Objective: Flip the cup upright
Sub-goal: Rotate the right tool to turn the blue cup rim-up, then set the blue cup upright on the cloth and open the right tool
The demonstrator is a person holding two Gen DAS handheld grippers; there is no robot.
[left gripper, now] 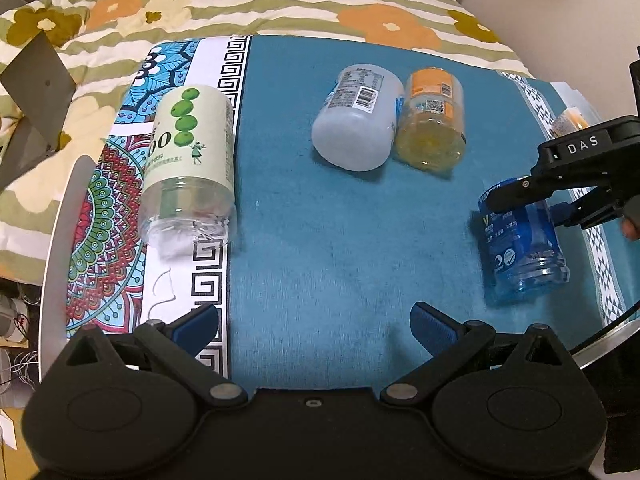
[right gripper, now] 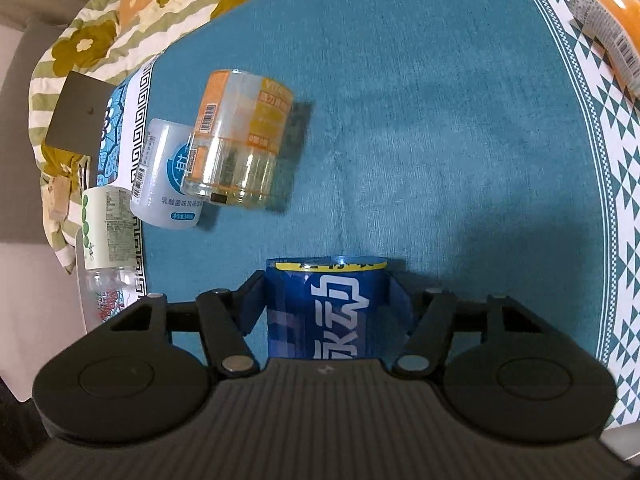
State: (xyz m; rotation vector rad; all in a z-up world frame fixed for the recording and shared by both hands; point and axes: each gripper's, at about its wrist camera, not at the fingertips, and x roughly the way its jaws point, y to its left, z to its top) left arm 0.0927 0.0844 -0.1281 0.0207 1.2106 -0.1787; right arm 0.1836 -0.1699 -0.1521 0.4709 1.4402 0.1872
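Observation:
A blue clear plastic cup [left gripper: 520,240] lies tilted on the teal tablecloth [left gripper: 320,240] at the right. My right gripper [left gripper: 532,204] is shut on it; in the right wrist view the blue cup [right gripper: 326,312] sits between its fingers [right gripper: 400,308], rim pointing away. My left gripper [left gripper: 316,328] is open and empty, low over the cloth near the front edge. A green-label cup [left gripper: 192,160] lies on its side at the left. A white cup [left gripper: 356,116] and an orange cup [left gripper: 432,120] lie side by side at the centre back.
Another orange-label cup [right gripper: 612,20] lies at the table's right edge. A flowered quilt [left gripper: 240,0] lies behind the round table. A grey box [left gripper: 36,80] sits on the quilt at the left. The patterned cloth border [left gripper: 120,220] covers the left side.

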